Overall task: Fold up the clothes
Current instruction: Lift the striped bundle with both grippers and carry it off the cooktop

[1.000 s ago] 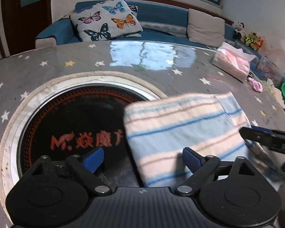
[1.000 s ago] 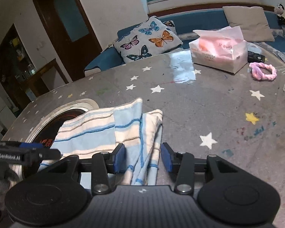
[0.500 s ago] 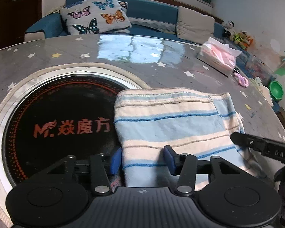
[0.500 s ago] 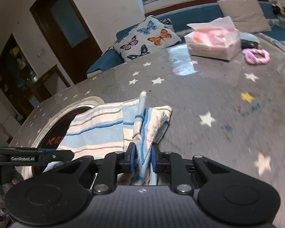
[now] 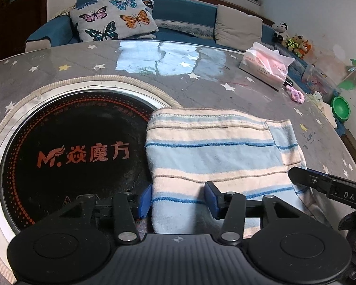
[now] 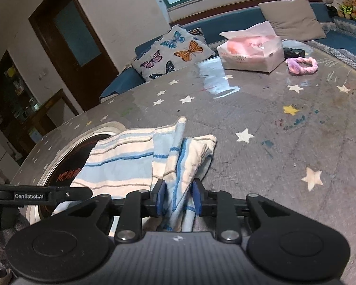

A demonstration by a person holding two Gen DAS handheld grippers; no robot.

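A folded blue, cream and tan striped cloth (image 5: 213, 149) lies on the grey star-patterned table, its left edge over the black round cooktop (image 5: 71, 152). My left gripper (image 5: 179, 201) is open, its blue pads either side of the cloth's near left corner. My right gripper (image 6: 177, 200) is part open around the bunched right edge of the cloth (image 6: 178, 152), pads not pressing it. The right gripper's finger also shows at the right of the left wrist view (image 5: 325, 182).
A pink tissue pack (image 6: 251, 49) and a pink hair band (image 6: 301, 64) lie at the table's far side. A butterfly cushion (image 5: 114, 16) sits on the blue sofa behind. A green bowl (image 5: 341, 106) is off the right edge.
My left gripper closed in from wide open and moved onto the cloth's near left corner. My right gripper pinched the bunched edge half a second ago and has now opened partly.
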